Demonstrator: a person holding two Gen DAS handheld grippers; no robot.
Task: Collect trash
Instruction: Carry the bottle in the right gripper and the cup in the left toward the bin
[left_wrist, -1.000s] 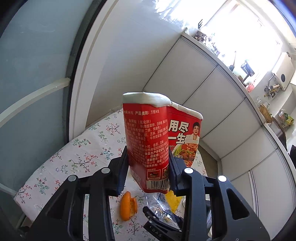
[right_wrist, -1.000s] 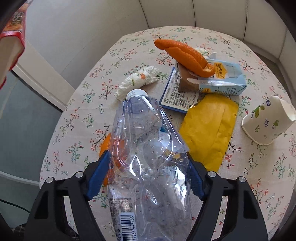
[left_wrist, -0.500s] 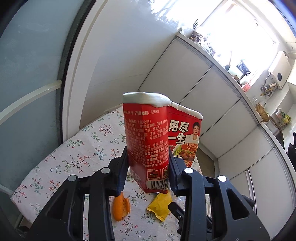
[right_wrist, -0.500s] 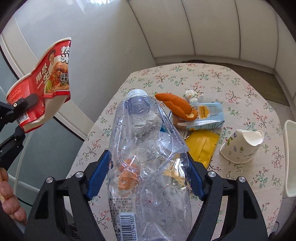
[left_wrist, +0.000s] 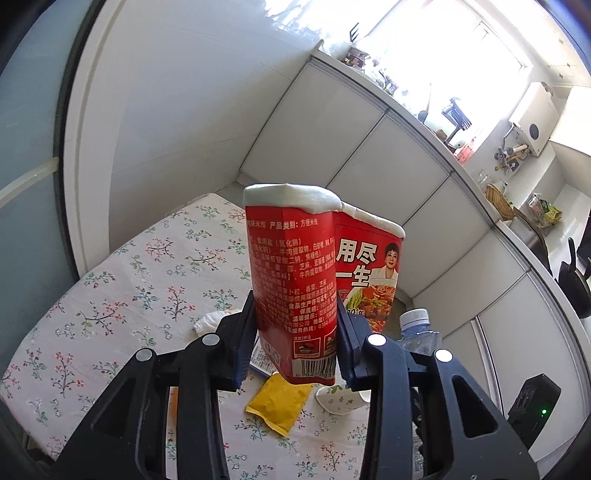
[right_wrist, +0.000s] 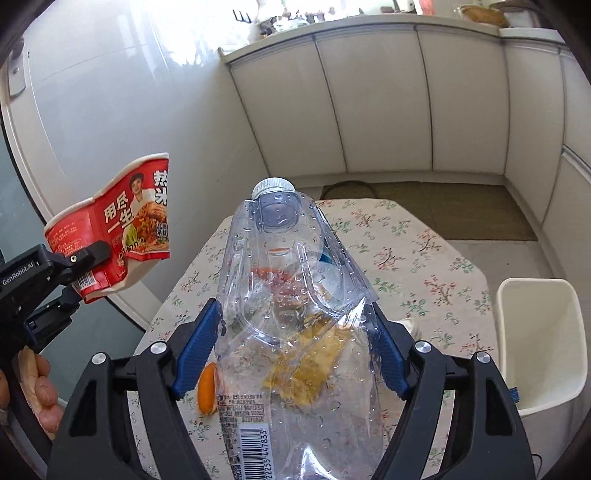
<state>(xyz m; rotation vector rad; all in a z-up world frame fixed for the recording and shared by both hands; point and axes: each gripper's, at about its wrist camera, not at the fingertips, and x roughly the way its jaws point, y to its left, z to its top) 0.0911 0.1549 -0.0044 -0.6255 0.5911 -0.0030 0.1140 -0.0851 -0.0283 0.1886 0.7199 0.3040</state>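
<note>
My left gripper (left_wrist: 295, 343) is shut on a squashed red noodle cup (left_wrist: 295, 280) and holds it upright, high above the floral table (left_wrist: 122, 288). The cup also shows in the right wrist view (right_wrist: 118, 229), at the left. My right gripper (right_wrist: 295, 350) is shut on a crushed clear plastic bottle (right_wrist: 295, 306) with a white cap, held above the table (right_wrist: 424, 251). The bottle's cap shows in the left wrist view (left_wrist: 415, 317). A white trash bin (right_wrist: 539, 339) stands open at the table's right side.
On the table lie a yellow packet (left_wrist: 277, 406), a flowered paper cup (left_wrist: 341, 400) on its side, a crumpled white tissue (left_wrist: 208, 319) and an orange peel (right_wrist: 207, 387). White cabinets (right_wrist: 369, 110) line the wall behind. A brown mat (right_wrist: 424, 203) lies on the floor.
Both grippers have risen and tilted up with their loads. The table has dropped lower in view, and the white bin has come into the right wrist view.
</note>
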